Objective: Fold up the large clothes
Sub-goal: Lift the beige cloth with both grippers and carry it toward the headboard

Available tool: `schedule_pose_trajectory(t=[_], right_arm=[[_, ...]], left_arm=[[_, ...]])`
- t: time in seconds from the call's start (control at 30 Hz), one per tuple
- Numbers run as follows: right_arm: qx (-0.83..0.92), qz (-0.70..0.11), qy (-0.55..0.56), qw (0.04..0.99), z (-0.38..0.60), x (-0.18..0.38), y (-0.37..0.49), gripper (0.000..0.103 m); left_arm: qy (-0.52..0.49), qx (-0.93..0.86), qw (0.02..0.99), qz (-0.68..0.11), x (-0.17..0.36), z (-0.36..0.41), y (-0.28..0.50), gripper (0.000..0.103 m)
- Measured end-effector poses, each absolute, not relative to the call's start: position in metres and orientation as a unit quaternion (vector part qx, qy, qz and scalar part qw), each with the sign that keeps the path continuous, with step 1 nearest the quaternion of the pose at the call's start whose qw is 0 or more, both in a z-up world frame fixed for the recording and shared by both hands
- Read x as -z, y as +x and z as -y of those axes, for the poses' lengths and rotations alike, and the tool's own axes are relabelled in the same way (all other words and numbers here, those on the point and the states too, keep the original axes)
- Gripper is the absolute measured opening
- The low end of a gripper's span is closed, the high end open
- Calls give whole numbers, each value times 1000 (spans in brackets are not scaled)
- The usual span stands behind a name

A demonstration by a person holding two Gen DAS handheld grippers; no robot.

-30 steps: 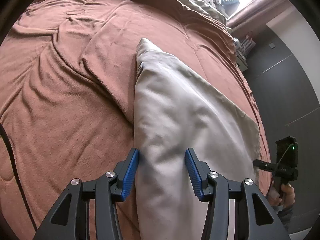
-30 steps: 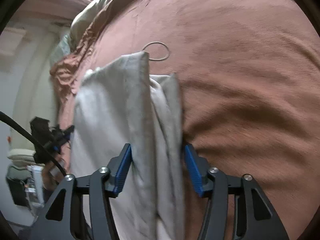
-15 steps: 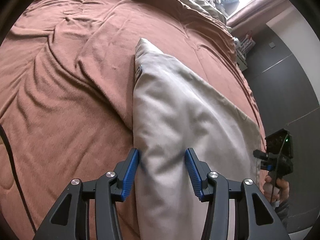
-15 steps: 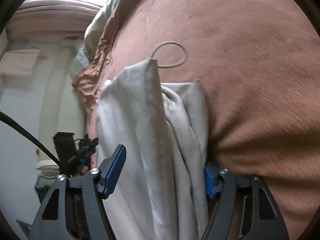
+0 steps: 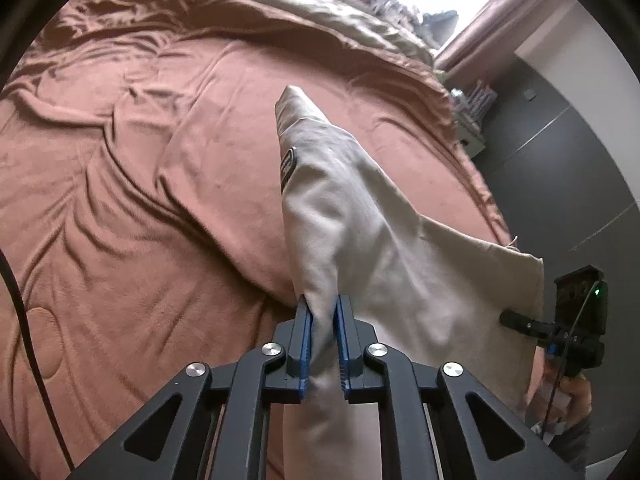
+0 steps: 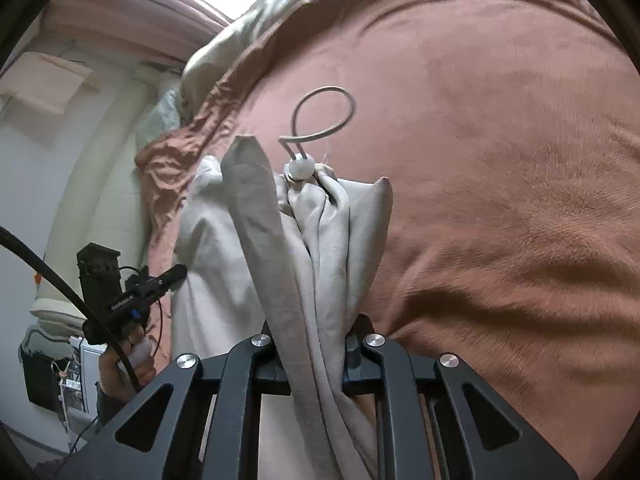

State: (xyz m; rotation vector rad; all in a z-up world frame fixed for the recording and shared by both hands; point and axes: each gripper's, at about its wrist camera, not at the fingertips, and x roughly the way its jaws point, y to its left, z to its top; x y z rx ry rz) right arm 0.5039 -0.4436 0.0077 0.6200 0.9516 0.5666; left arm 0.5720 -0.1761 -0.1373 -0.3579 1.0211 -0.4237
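My left hand-held gripper (image 5: pixel 323 334) is clamped on a bunched fold of the beige garment (image 5: pixel 360 216), its blue pads (image 5: pixel 306 332) pressed close with cloth pinched between them. From there the garment stretches away over the brown bedspread (image 5: pixel 140 200), narrowing to a point at the far end, with a small dark patch (image 5: pixel 287 166) on its left edge. Its right corner spreads toward the edge of the bed, where my right hand-held gripper (image 5: pixel 520 322) shows in the left wrist view, black, with a green light on its body. In the right wrist view, my right hand-held gripper (image 6: pixel 314 354) is closed on a thick gather of the same garment (image 6: pixel 320 248); the folds fill the gap between the jaws and hide the pads. The cloth rises from there in several ridges, and at its far end a white toggle (image 6: pixel 299 168) sits with a grey drawcord loop (image 6: pixel 324 114) lying on the bedspread (image 6: pixel 500 160) just beyond it. To the left in this view, my left hand-held gripper (image 6: pixel 176 272) shows against the cloth's left edge. An olive blanket (image 5: pixel 320 4) lies bunched at the far side of the bed.
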Motion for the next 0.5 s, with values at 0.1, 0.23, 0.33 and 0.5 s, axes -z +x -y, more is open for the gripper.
schedule_pose_trajectory(t=[0.1, 0.23, 0.33, 0.5], right_arm=[[-270, -424, 286, 815, 442, -19, 480, 11], [-278, -394, 277, 831, 436, -36, 444, 10], [-284, -373, 270, 841, 439, -47, 415, 10], [-293, -341, 258, 855, 436, -72, 370, 10]], left_arm=[[-169, 210, 845, -463, 118, 174, 559, 9], [-163, 227, 861, -425, 87, 173, 534, 8], [-175, 233, 865, -409, 68, 168, 516, 7], [-186, 240, 876, -374, 31, 157, 487, 7]])
